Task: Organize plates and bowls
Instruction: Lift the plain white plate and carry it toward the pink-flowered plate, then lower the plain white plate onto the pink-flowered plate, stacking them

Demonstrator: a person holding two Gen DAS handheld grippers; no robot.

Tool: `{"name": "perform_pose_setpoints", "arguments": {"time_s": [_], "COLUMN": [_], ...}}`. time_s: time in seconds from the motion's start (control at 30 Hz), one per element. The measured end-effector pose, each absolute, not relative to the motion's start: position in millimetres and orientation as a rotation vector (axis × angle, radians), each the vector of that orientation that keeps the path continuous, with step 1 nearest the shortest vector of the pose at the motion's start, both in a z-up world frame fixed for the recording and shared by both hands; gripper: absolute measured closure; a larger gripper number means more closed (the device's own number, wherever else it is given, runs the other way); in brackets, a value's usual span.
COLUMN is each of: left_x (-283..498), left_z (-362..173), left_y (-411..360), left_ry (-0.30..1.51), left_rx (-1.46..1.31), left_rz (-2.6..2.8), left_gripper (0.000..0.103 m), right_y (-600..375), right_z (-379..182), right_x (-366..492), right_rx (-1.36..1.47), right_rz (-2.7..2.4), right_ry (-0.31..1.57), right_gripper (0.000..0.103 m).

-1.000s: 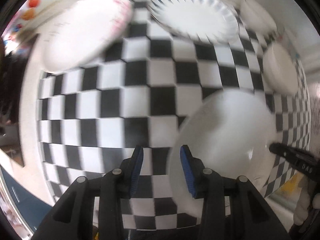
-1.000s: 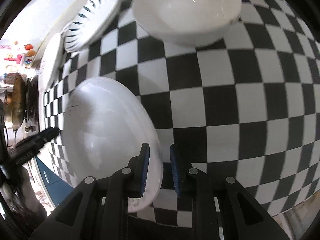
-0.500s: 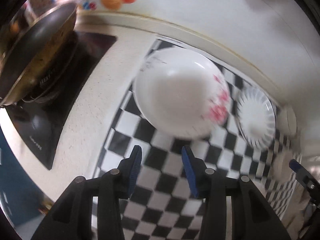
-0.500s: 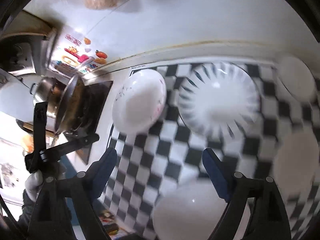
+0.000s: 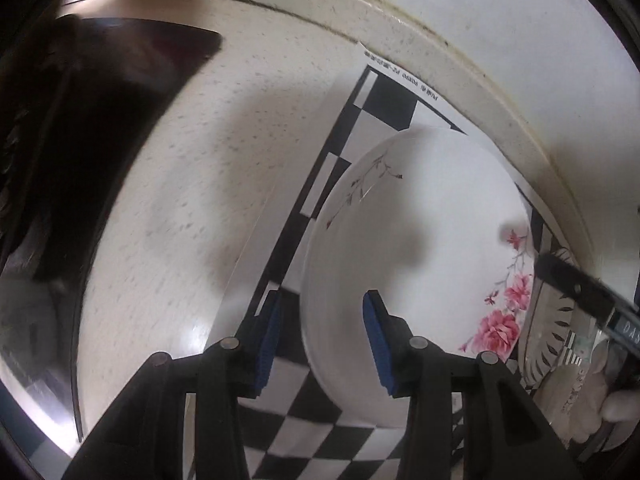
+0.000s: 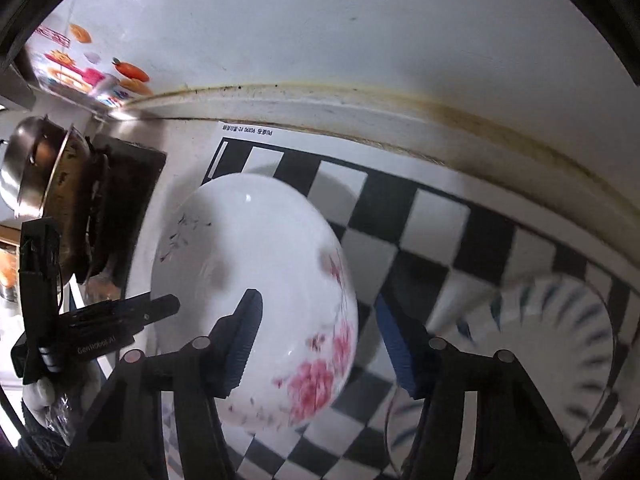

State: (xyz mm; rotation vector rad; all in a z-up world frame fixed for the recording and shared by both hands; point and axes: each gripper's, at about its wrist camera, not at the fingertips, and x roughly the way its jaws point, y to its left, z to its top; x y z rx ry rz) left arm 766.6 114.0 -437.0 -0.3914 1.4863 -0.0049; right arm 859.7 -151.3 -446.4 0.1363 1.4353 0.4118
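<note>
You're reaching for the floral plate (image 5: 420, 248) at the checkered mat's (image 6: 420, 216) corner. Left gripper (image 5: 324, 336) straddles its rim, unclenched; right gripper (image 6: 316, 340) is closing, gripping nothing. Next: pinch the rim squarely.

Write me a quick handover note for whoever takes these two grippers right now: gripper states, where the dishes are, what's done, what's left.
Left hand-held gripper: jaws apart, straddling the near rim of the flowered plate, not pressing it.
Right hand-held gripper: jaws closing, astride the same plate's opposite rim with its pink flowers; pads not on it yet.
Dishes: the flowered plate lies on the checkered mat at the corner nearest the stove; the fluted plate sits beside it.
Done: nothing visibly stacked.
Left: grip and lift the flowered plate, probably with both grippers, then group plates and bowls.
</note>
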Motion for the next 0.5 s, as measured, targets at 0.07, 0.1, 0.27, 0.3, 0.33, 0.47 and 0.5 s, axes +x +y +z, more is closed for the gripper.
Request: {"name": "perform_pose_setpoints", "arguments": {"time_s": [0.07,0.1,0.27,0.3,0.33,0.47,0.5], "left_x": [769.0,769.6,769.4,769.2,768.5,772.3,770.7], "left_z": [-439.5,-440.3,-442.3,-443.4,-444.4,-445.0,-447.6], "left_y": [111.7,109.5,106.4,107.1,108.1,111.2,107.4], "left_ry": [1.483,1.487,1.495,1.496,1.498,1.485,1.482], "left_rx": [-0.387,-0.383,-0.346,-0.354,-0.364,-0.387,-0.397], "left_rz": [-0.022,-0.035,-0.058,-0.063,-0.067,-0.069,-0.067], "left_gripper": [0.067,0.069,0.070,0.070,0.070,0.070,0.070], "right_y": [-146.0,-143.9,-139.1,-138.8,-139.0,-138.4,-143.1], "right_z": [-452.7,-456.2,-474.3,-478.4,-481.7,-487.6,-486.5], "right_x": [865.7,868.6,877.7,878.9,879.5,878.3,875.3], "right_rx": [0.122,0.116,0.116,0.119,0.124,0.107,0.094], "right_rz": [0.417,0.418,0.428,0.427,0.425,0.414,0.410], "right_ry": [1.456,1.467,1.526,1.538,1.547,1.544,1.541], "right_gripper": [0.054,0.059,0.066,0.068,0.070,0.077,0.078]}}
